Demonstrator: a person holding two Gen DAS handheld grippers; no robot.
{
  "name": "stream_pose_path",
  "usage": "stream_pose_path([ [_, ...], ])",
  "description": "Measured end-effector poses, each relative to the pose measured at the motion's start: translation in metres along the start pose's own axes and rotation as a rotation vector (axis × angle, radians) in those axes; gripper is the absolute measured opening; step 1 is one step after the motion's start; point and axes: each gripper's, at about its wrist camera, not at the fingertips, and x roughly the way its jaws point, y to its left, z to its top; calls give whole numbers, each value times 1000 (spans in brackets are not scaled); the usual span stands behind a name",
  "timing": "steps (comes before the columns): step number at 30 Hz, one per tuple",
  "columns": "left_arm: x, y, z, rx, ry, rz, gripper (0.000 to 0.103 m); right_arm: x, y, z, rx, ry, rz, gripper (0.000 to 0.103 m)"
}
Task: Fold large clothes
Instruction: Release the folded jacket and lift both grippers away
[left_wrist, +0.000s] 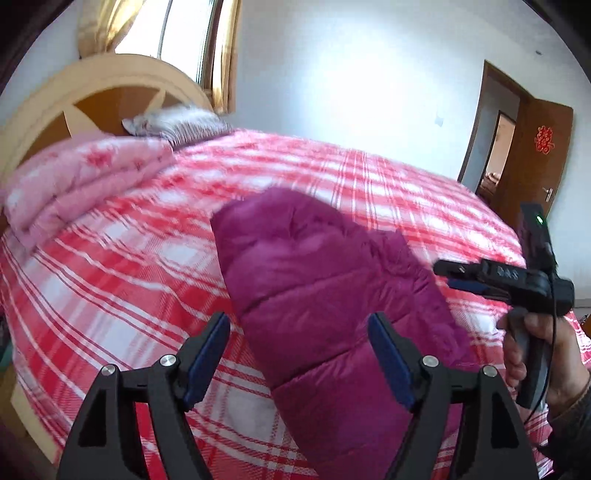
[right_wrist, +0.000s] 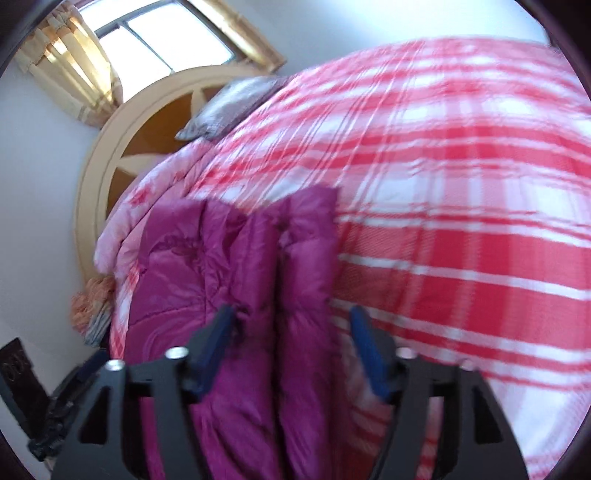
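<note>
A magenta quilted down coat lies folded into a long strip on a red and white plaid bedspread. My left gripper is open above the coat's near part, its blue-padded fingers spread to either side. My right gripper shows at the right of the left wrist view, held in a hand beside the coat. In the right wrist view the coat lies in lengthwise folds, and my right gripper is open above it, holding nothing.
A folded pink floral quilt and a grey pillow lie by the cream headboard. A window with yellow curtains is behind it. A brown door stands open at the right. The plaid bedspread stretches right.
</note>
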Motion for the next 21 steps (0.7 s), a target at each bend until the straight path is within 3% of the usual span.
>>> stream_pose_path([
  [4,-29,-4,11,-8,-74,0,79,-49,20,-10,-48,-101,-65,80],
  [8,-54,-7,19,-5,-140,-18,84,-100,54,-25,-138,-236,-120,98],
  [11,-66,-8,24,-4,-171,-31,88,-126,79,-32,-192,-307,-145,99],
  [21,-77,-14,27,4,-188,-67,88,-160,113,-49,-268,-389,-166,103],
])
